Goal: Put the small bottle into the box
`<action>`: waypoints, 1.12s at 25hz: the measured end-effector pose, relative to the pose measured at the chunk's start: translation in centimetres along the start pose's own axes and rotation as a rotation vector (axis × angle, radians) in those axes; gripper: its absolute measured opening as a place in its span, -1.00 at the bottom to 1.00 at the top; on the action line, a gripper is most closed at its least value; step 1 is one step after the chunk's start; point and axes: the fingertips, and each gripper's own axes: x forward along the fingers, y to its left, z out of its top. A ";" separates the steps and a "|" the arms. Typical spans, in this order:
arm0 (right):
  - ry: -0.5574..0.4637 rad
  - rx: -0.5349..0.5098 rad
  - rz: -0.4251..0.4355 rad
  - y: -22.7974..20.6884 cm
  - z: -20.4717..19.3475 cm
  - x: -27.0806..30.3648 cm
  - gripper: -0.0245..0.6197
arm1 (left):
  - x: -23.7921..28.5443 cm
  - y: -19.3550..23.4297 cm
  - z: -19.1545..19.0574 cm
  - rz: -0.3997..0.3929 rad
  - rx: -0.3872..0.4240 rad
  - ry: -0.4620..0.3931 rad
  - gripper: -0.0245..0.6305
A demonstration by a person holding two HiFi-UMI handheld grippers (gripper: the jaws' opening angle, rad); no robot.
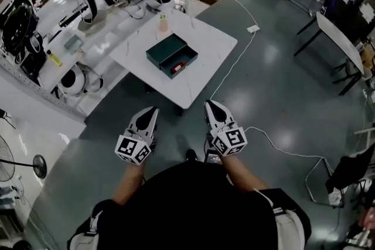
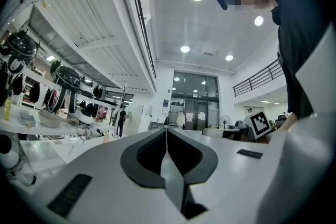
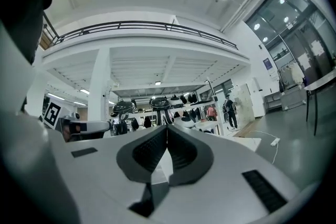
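A small pale bottle [image 1: 163, 23] stands upright near the far edge of the white table [image 1: 205, 76]. A dark green box [image 1: 167, 48] lies in the middle of the table, its drawer [image 1: 180, 61] pulled out toward me with a red item [image 1: 177, 66] inside. Both grippers are held in front of my body, short of the table and well away from the bottle. My left gripper [image 1: 153, 109] [image 2: 166, 129] is shut with nothing in it. My right gripper [image 1: 209, 103] [image 3: 167, 126] is likewise shut and empty. Both gripper views look up into the hall, not at the table.
White shelves [image 1: 70, 38] with black and white devices run along the left. A white cable [image 1: 234, 61] with a power strip [image 1: 253, 28] crosses the grey floor right of the table. Another table [image 1: 340, 38] stands at the right, a fan [image 1: 36, 165] at lower left.
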 end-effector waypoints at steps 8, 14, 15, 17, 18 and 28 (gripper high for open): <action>0.009 -0.107 -0.060 5.4 -0.5 -4.4 -0.82 | -8.4 -1.1 -1.1 0.010 -0.022 -0.005 -0.86; 0.073 -0.112 -0.129 7.4 -2.6 -10.1 -0.82 | -12.5 -3.8 -4.4 -0.028 -0.087 0.026 -0.86; 0.086 -0.117 -0.131 7.7 -2.8 -10.7 -0.82 | -12.8 -3.9 -4.7 -0.028 -0.093 0.025 -0.86; 0.110 -0.126 -0.134 8.0 -3.2 -11.8 -0.82 | -13.1 -4.4 -5.5 -0.025 -0.108 0.028 -0.86; 0.119 -0.128 -0.138 8.0 -3.3 -12.4 -0.82 | -13.1 -4.7 -5.9 -0.021 -0.116 0.032 -0.86; 0.149 -0.092 -0.072 6.6 -5.7 -10.8 -0.82 | -11.6 -4.2 -6.4 0.050 -0.063 0.060 -0.86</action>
